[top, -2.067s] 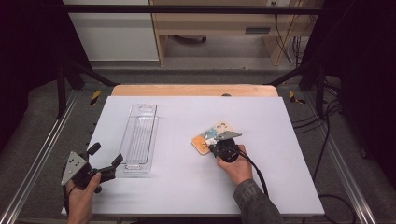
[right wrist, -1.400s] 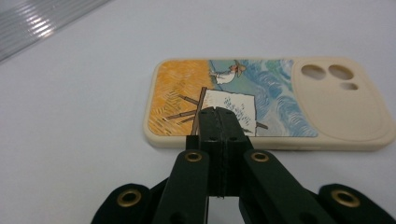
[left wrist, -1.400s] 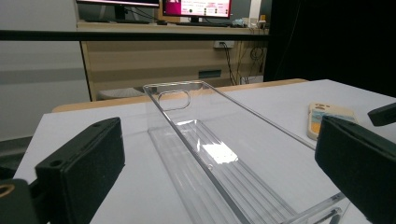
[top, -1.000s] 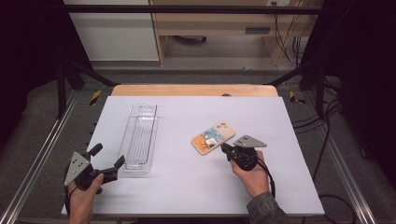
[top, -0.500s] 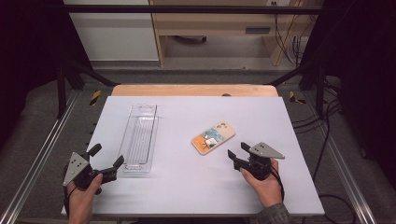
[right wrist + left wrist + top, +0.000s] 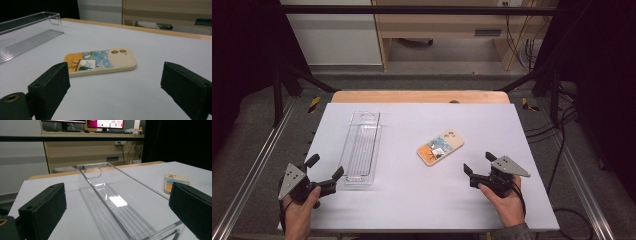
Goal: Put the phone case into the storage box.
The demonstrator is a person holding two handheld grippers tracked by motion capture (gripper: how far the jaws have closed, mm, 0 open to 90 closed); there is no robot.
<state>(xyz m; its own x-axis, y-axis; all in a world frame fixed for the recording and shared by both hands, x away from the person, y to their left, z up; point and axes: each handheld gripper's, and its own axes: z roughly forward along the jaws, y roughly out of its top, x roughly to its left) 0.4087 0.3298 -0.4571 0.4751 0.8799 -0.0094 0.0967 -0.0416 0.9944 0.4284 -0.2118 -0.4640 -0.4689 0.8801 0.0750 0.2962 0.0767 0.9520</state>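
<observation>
White covers the tabletop (image 6: 412, 200) in the high view, and on it the phone case (image 6: 440, 147) lies flat, a little right of the middle, with its painted picture and camera holes facing up. The clear plastic tray (image 6: 361, 148) lies well apart from it on the left, long side pointing away from the person. The right hand-held gripper (image 6: 479, 164) is near the front right of the tabletop, close to the phone case but not touching it; its jaws have just been opening and nothing is between them. The left hand-held gripper (image 6: 325, 167) is at the front left, just beside the near end of the tray, also released and holding nothing. In the left gripper view, the two black jaws stand wide apart, the tray (image 6: 110, 200) runs away between them, and the phone case (image 6: 175, 182) is seen at the right, partly behind one jaw. In the right gripper view, the jaws are spread wide with bare tabletop (image 6: 140, 100) between them; the phone case (image 6: 100, 61) lies just beyond them, and a corner of the tray (image 6: 27, 32) is at the upper left.
</observation>
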